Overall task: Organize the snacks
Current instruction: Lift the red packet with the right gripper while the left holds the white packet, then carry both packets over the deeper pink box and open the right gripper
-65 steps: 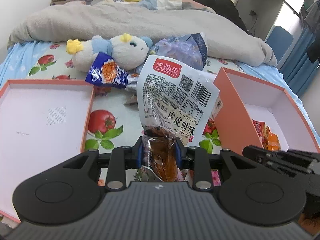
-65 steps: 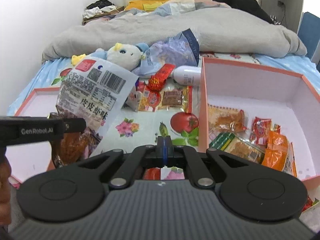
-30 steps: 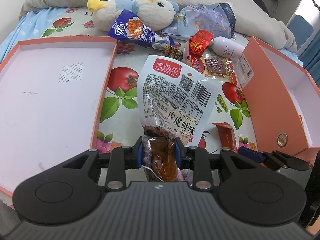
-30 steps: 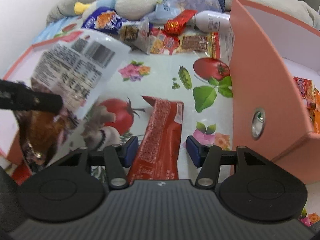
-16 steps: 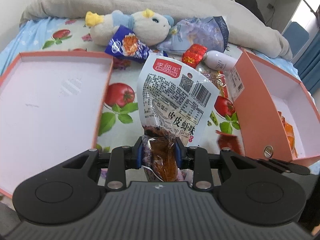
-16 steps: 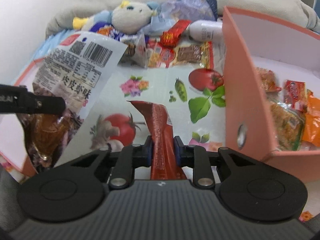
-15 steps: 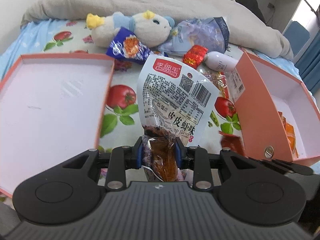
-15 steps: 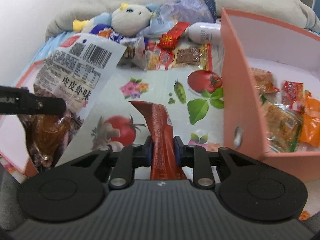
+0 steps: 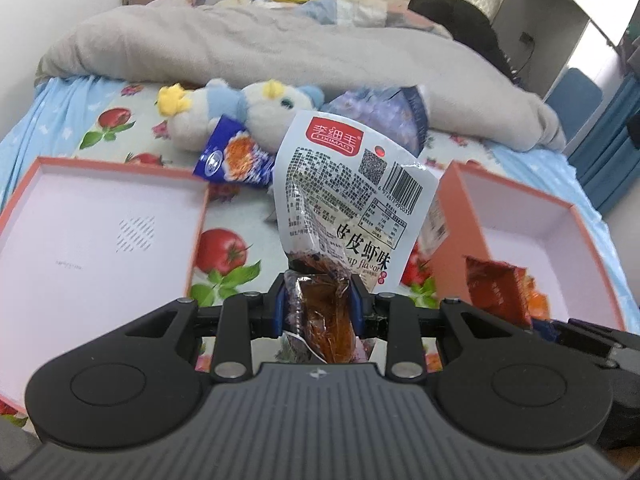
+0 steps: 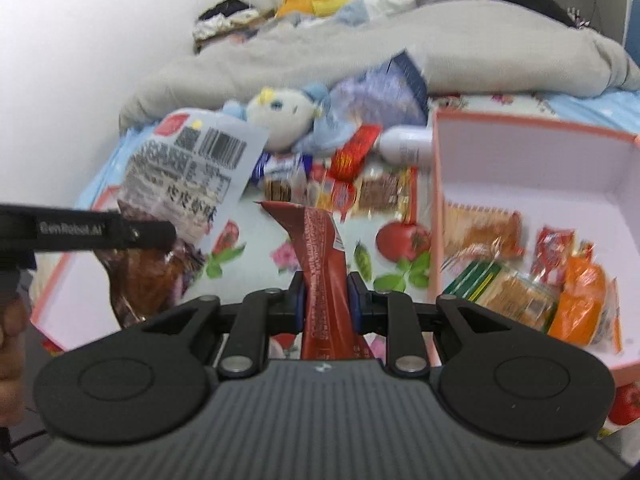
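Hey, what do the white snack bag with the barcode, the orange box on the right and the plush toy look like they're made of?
White snack bag: thin glossy plastic film, by its creases, shine and clear lower part. Orange box: probably matte cardboard, with stiff straight walls and a pale lining. Plush toy: soft fuzzy fabric, likely stuffed.

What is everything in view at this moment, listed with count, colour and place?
shrimp-flavour snack bag: 1, white with red logo, clamped in left gripper.
red snack packet: 1, red, clamped in right gripper.
box lid: 1, orange rim, white inside, left on the bed, nothing in it.
box: 1, orange outside, white inside, right on the bed, holding several orange and red snacks.
loose snacks: several, red, brown and blue, between lid and box.
plush toy: 1, white and blue, behind the snacks.
white bottle: 1, beside the box.
grey blanket: 1, behind.
left gripper: shut on the bag.
right gripper: shut on the packet.
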{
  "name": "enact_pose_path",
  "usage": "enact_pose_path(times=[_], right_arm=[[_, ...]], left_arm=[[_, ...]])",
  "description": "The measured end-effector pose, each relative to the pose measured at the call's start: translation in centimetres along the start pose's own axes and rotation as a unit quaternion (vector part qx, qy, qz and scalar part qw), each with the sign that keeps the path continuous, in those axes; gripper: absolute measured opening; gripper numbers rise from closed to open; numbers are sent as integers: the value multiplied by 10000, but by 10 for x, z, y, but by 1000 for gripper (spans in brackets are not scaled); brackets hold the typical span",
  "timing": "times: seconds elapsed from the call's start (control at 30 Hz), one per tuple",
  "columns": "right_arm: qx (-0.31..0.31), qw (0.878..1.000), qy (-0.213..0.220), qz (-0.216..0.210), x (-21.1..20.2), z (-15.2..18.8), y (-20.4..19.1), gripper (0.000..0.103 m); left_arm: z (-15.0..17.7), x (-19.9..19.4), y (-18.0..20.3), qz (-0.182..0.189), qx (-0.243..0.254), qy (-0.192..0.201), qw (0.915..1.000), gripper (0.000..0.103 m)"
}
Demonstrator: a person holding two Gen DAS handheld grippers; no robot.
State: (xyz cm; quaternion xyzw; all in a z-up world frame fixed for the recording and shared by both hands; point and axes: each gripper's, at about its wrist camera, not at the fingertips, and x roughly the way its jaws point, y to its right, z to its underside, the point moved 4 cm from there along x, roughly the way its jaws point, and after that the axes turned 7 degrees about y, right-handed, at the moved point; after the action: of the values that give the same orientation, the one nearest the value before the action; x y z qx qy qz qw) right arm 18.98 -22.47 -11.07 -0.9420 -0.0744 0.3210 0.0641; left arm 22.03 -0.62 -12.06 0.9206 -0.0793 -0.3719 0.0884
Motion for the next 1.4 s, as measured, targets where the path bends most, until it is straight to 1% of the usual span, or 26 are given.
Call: enact_pose_path(times=[0.13,0.27,0.43,0.6,0.8,1.03,1.3,1.4], right_arm=[[-30,9997,241,52,-11,-18,8,25],[-19,9991,345,242,-11,-29,23,25],[21,9980,536,326,-19,-45,37,25],[40,9964,731,429,-28,-58,51,25],[135,9951,841,507,-34,-67,72,25],[241,9937,782,762,-35,-64,105,25],[509,9917,451,1092,-23,-44,152,25],[577,9907,339,1184,-20,-36,166,25]], left_arm=[[-11,-2,10,86,60,58,9999,35],[-22,-3,20,191,43,133,9997,35],[-36,-8,36,319,143,261,9990,35],[-48,-10,59,473,244,368,9979,35],[-55,-5,90,678,369,369,9963,35],[-53,11,126,934,457,225,9943,35],[-38,43,162,1100,576,-102,9922,35],[-33,53,171,1135,535,-222,9918,35]])
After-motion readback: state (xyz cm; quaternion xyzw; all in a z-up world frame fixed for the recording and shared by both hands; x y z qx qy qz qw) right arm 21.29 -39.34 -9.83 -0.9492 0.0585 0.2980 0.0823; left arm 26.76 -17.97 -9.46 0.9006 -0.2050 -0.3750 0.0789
